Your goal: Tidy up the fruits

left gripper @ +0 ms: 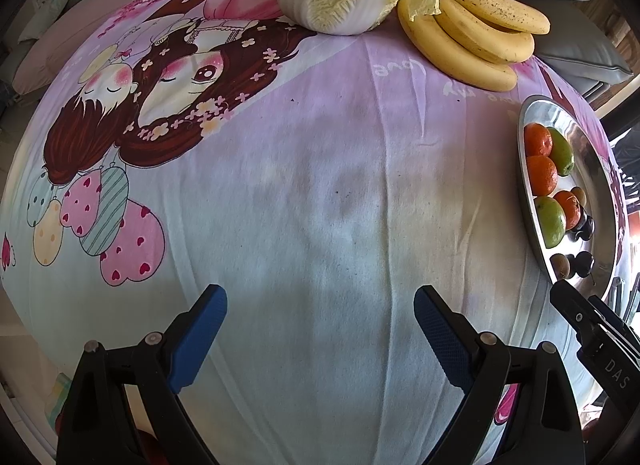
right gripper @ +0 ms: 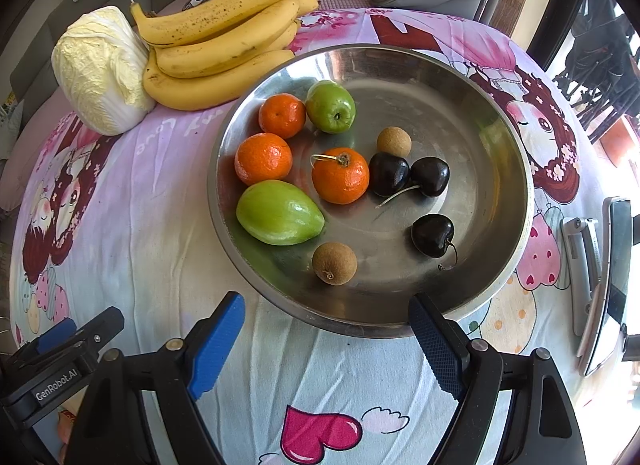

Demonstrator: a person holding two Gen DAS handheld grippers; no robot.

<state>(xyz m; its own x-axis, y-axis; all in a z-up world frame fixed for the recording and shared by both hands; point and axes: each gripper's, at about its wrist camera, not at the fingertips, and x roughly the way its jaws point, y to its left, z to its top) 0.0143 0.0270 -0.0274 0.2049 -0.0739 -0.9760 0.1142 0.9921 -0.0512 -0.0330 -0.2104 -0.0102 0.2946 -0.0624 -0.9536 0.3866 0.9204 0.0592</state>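
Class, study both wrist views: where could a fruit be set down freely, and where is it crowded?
Free: the metal bowl's bare right half, and the open cloth left of the bowl, in front of the cabbage and bananas. Crowded: the bowl's left half, where oranges, green fruits and cherries cluster.

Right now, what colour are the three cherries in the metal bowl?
Very dark, almost black cherries, clearest in the right wrist view.
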